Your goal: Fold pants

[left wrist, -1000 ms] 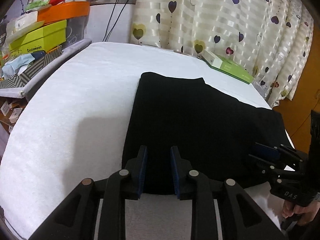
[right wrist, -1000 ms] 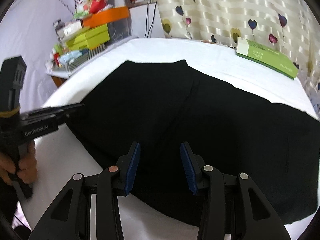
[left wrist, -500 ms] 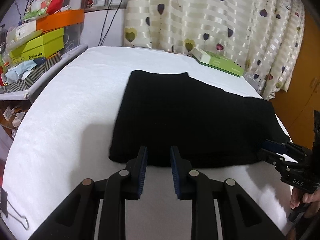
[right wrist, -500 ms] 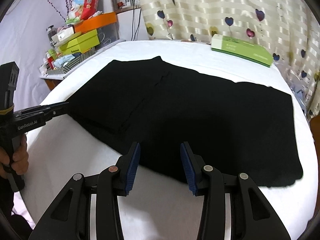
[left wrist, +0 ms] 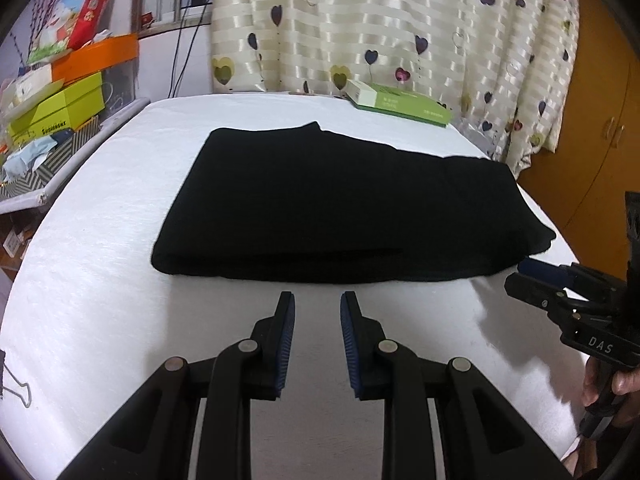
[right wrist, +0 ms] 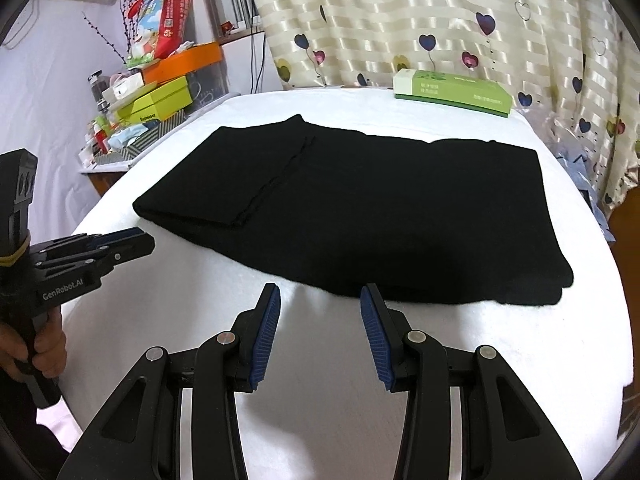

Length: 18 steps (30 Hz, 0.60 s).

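Note:
Black pants (left wrist: 340, 208) lie folded flat in a wide rectangle on the white padded surface (left wrist: 100, 280). The same pants (right wrist: 360, 216) fill the middle of the right wrist view, with a seam line on their left part. My left gripper (left wrist: 317, 300) hovers just short of their near edge, open with nothing between its blue pads. It appears from the side as the left gripper (right wrist: 140, 240) near the pants' left corner, held by a hand. My right gripper (right wrist: 321, 292) is open wider and empty, in front of the near edge. The right gripper (left wrist: 528, 270) shows by the pants' right corner.
A green box (right wrist: 452, 92) lies at the back edge, in front of a heart-patterned curtain (left wrist: 360, 28). A cluttered shelf with yellow and orange boxes (left wrist: 56, 112) stands to the left. A binder clip (left wrist: 16, 392) sits at the left edge. An orange cabinet (left wrist: 592, 112) stands to the right.
Both grippers have drawn back from over the pants toward the near edge of the surface. The pants lie where they were, flat and free of both grippers.

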{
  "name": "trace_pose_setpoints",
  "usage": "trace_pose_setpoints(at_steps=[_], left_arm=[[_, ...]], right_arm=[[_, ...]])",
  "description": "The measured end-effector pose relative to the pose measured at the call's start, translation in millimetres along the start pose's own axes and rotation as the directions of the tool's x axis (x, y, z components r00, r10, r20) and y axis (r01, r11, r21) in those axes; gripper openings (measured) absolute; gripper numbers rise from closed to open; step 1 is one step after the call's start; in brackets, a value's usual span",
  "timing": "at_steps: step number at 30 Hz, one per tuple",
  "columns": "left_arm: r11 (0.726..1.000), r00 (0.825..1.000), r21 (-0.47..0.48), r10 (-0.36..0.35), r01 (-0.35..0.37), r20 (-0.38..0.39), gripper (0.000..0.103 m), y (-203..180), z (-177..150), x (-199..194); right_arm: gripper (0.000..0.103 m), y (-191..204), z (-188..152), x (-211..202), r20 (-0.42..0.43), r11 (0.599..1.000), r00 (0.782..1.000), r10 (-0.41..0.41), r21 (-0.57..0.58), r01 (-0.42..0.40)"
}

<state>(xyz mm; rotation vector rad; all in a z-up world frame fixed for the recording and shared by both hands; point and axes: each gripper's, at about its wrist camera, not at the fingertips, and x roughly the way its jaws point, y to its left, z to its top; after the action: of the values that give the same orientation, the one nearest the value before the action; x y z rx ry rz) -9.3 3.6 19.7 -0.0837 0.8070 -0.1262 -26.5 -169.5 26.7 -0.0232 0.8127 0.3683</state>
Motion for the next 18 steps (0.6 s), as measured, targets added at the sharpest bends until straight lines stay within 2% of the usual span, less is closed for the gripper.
trace_pose_setpoints(at_steps=[4,10,18], left_arm=[[1.000,1.000,0.025,0.017,-0.017,0.017,0.025,-8.1,12.1,4.2],[0.999,0.997,0.026,0.046,-0.048,0.057,0.026,-15.9,47.3,21.9],[0.999,0.999,0.022,0.029,-0.029,-0.018,0.026,-23.3,55.5,62.9]], right_arm=[[0.043,-7.1,-0.5,-5.2,0.013,1.000,1.000,-0.015,0.009,0.015],[0.043,-24.4,3.6,-13.5,0.036,0.998,0.998,-0.049,0.044,0.048],[0.043,-45.5,11.9,-12.3,0.050,0.994,0.995,-0.085,0.072,0.081]])
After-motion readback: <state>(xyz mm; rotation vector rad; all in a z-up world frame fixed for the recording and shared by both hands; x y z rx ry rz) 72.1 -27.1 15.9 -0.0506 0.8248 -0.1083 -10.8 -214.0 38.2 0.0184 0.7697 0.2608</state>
